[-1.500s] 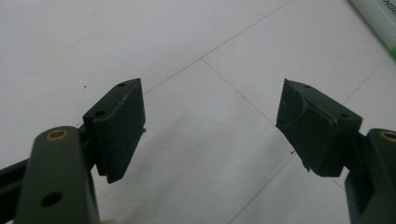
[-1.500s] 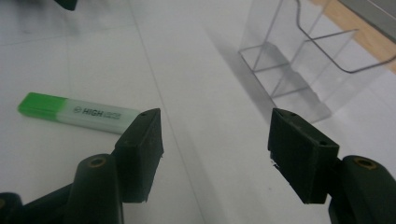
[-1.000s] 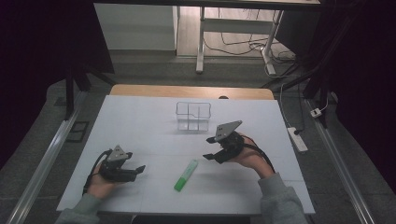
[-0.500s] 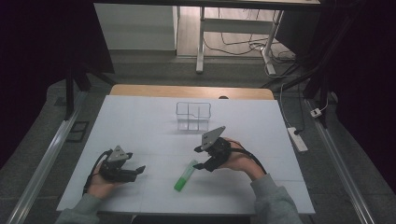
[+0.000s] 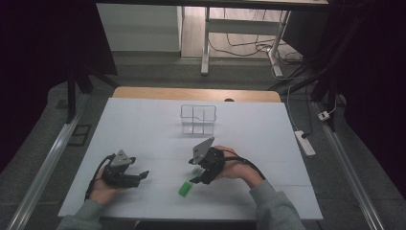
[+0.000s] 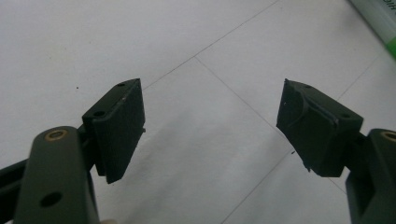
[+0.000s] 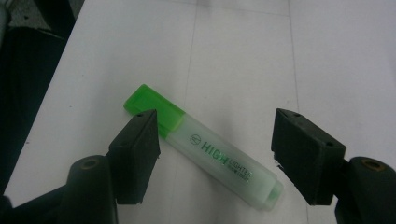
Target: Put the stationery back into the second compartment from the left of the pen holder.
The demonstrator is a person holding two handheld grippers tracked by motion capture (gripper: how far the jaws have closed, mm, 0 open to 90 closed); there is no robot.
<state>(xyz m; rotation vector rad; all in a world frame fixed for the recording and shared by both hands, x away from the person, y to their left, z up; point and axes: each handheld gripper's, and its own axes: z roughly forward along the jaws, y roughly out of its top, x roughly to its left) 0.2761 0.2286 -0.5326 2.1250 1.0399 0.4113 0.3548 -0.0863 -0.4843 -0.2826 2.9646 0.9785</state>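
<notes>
A green highlighter (image 5: 185, 188) with a translucent body and bright green cap lies flat on the white table (image 5: 277, 129), near the front middle. My right gripper (image 5: 196, 178) hangs just over its far end, pointing down and to the left. In the right gripper view the highlighter (image 7: 212, 154) lies slantwise between and below the open jaws of the right gripper (image 7: 217, 135); the pads do not touch it, and the jaws have just been opening. My left gripper (image 5: 142, 177) rests low at the front left, open and empty (image 6: 210, 121). The highlighter's end (image 6: 379, 19) shows beyond it.
A small clear compartment rack (image 5: 198, 118) stands upright at the middle back of the table. A wooden edge (image 5: 196, 93) runs behind the white top. Off the table's right side, a power strip (image 5: 305, 143) lies on the floor.
My right gripper has moved left and down from beside the highlighter to right over its far end. The left gripper has stayed where it was.
</notes>
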